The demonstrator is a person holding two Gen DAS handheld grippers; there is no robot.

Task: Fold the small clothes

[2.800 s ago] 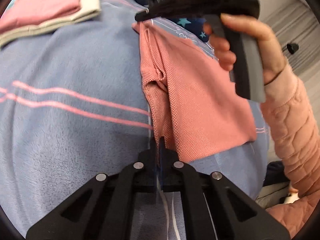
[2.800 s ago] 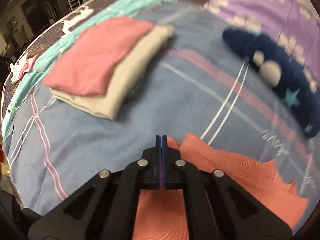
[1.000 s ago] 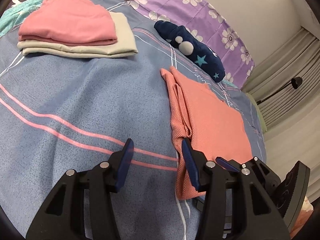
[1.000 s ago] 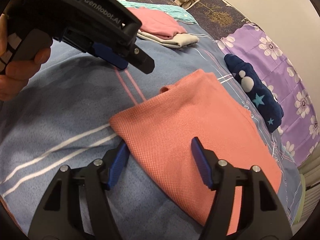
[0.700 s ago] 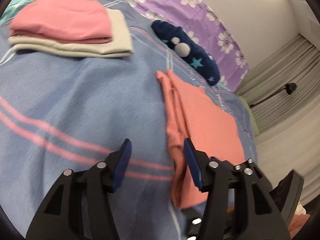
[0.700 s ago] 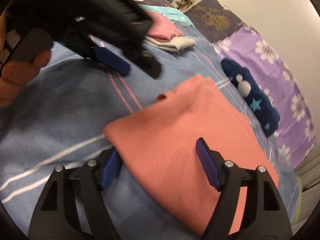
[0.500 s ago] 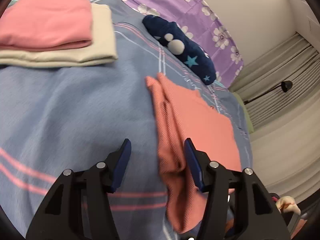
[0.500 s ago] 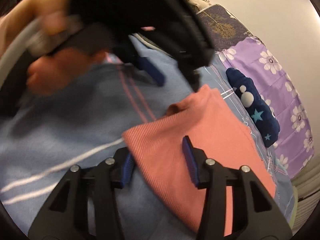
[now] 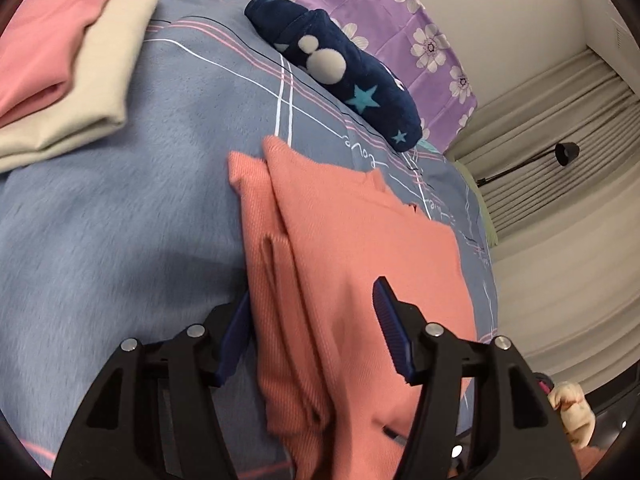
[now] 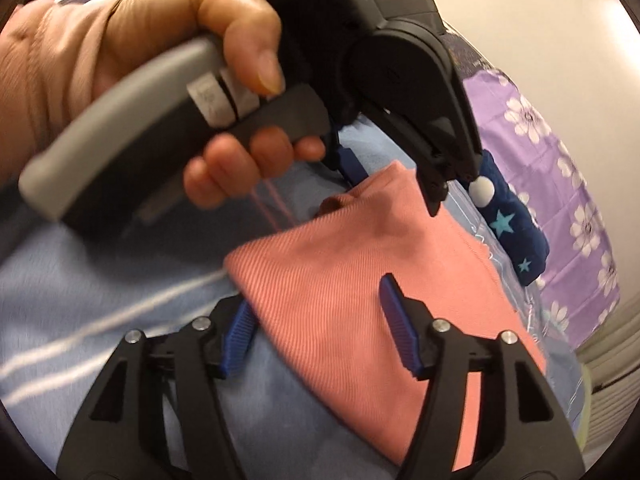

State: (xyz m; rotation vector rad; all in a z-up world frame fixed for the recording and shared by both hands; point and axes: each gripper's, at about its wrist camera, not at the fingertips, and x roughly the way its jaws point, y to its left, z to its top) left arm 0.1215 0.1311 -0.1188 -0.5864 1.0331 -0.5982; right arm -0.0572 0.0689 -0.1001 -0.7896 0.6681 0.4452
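The salmon garment (image 9: 360, 248) lay partly folded on the blue striped bedspread (image 9: 120, 220), near a navy star-print item (image 9: 344, 68). The left gripper (image 9: 310, 334) had just been widening, its jaws spread astride the garment's folded edge (pads not pressing). The right gripper (image 10: 316, 320) had likewise just reopened astride the near corner.

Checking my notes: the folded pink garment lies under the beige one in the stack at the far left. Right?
No, reversed. The left wrist view shows the folded pink garment lying on top of the beige one, in the stack at the far left.
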